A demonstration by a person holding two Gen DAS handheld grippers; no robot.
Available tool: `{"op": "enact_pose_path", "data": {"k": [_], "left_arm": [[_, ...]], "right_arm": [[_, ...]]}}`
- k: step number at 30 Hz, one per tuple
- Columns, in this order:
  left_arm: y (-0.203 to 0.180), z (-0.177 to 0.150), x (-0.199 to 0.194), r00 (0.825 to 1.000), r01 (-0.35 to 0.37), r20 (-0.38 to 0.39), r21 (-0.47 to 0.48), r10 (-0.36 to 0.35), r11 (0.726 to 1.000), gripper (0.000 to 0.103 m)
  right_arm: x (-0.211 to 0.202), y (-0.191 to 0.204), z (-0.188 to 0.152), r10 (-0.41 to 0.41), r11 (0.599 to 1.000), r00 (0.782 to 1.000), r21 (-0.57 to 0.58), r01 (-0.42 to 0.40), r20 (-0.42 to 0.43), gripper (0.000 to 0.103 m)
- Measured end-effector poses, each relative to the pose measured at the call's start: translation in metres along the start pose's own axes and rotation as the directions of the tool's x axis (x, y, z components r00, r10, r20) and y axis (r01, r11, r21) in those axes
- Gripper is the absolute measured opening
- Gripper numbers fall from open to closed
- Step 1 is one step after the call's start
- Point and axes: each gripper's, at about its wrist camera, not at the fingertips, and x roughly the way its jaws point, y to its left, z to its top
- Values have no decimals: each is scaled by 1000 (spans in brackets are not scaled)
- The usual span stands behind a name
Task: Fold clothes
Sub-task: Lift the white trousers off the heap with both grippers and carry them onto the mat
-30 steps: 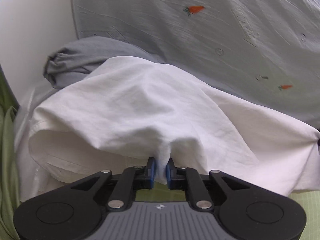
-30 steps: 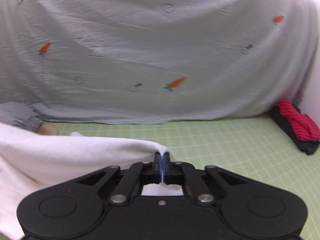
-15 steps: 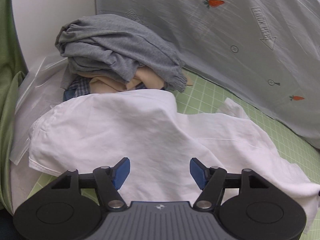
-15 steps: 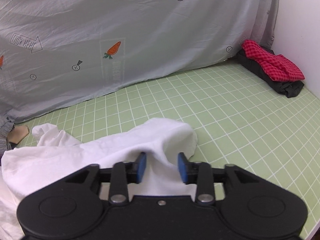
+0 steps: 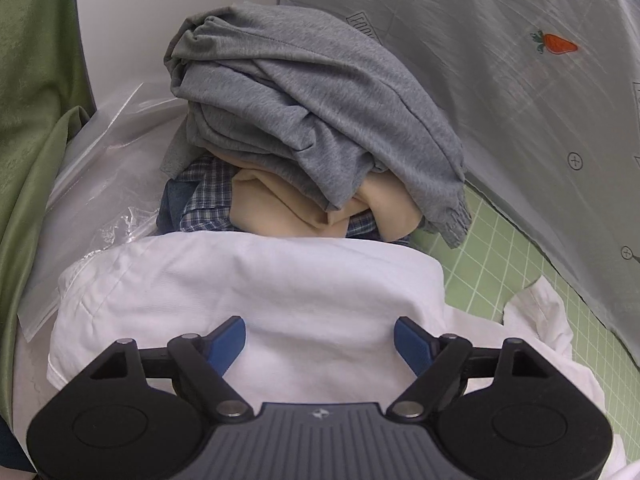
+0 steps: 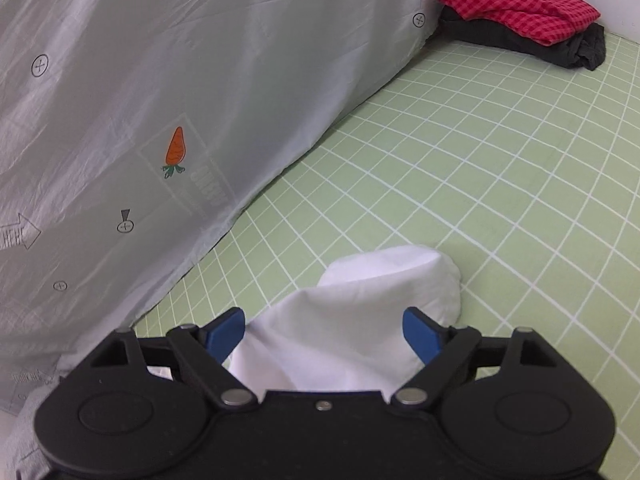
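1. At the bottom of the left wrist view, the left gripper (image 5: 320, 338) has its jaws spread wide and holds nothing; the blue pads (image 5: 226, 340) stand apart above the white garment (image 5: 256, 292), and whether they touch it cannot be told.
2. At the bottom of the right wrist view, the right gripper (image 6: 324, 332) is likewise released, its jaws wide, with a rounded lump of the white garment (image 6: 360, 320) lying between and just ahead of the pads.
3. The white garment lies loose on the green grid mat (image 6: 480, 184), filling the lower middle of the left wrist view.
4. Beyond it, at that view's centre, a pile of clothes rises: a grey garment (image 5: 320, 100) on top, a beige one (image 5: 280, 208) and a blue checked one (image 5: 204, 196) beneath.
5. Clear plastic bags (image 5: 100, 168) lie at the left of the pile.
6. A pale sheet printed with carrots (image 6: 160, 100) hangs across the upper left of the right wrist view.
7. In the upper right corner there, a red checked cloth (image 6: 516, 8) sits on a dark folded garment (image 6: 560, 48).
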Motion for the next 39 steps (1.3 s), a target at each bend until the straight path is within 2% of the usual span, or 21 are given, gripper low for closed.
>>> {"op": "enact_pose_path", "data": {"k": [1,4,8,10,11,12,13,15,17,19,23,27,30,32,34,36,39], "left_arm": [[-2,2,6,1000,-9,-12,-2,9,1000,82],[-9,2,18,999,-37,-36,28,38,999,80],[-15,-1,26,996,-63,-54,85,68,994,51],[-18,-3,27,995,-72,-57,110,78,991,38],[-20,-5,25,995,-76,-53,121,83,990,30],[-22,-7,24,995,-80,-48,131,87,988,25],[-26,-8,21,995,-87,-42,144,94,986,23],[-32,-12,17,994,-103,-28,172,109,980,17],[-40,-13,12,994,-104,-22,196,110,975,13],[-48,-15,10,996,-77,-30,206,85,976,11],[-80,-28,7,998,27,-69,236,-11,971,9],[-139,-39,15,989,143,-80,317,-123,938,6],[-181,-32,24,974,225,-66,333,-216,916,4],[-208,-24,19,965,253,-33,351,-259,901,4],[-223,-21,6,955,274,1,369,-295,888,4],[-222,-26,-11,945,297,16,381,-328,875,4],[-200,-50,-30,945,300,-3,406,-327,863,4]], "right_arm": [[5,1,2,-7,1000,1000,10,7,-12,90],[26,3,-1,-96,995,993,-34,93,-73,92],[52,-1,-12,-192,980,970,-90,180,-150,90],[58,-1,-18,-221,968,962,-152,197,-161,76],[61,-1,-21,-236,961,958,-185,205,-164,55],[64,-2,-24,-250,953,954,-217,212,-167,45],[64,0,-26,-250,945,956,-255,206,-153,43],[62,2,-27,-251,925,961,-323,202,-118,25],[62,-2,-18,-261,912,962,-347,220,-76,20],[63,-9,-7,-270,902,962,-359,238,-41,19],[71,-28,31,-307,878,951,-378,295,32,18],[75,-44,82,-333,862,932,-356,362,142,16],[69,-50,116,-323,869,921,-319,379,216,15],[57,-54,134,-314,874,911,-293,388,268,14],[36,-57,139,-300,870,897,-293,397,324,14],[26,-74,119,-325,861,898,-300,410,296,14],[12,-101,87,-365,847,898,-312,429,244,14]]}}
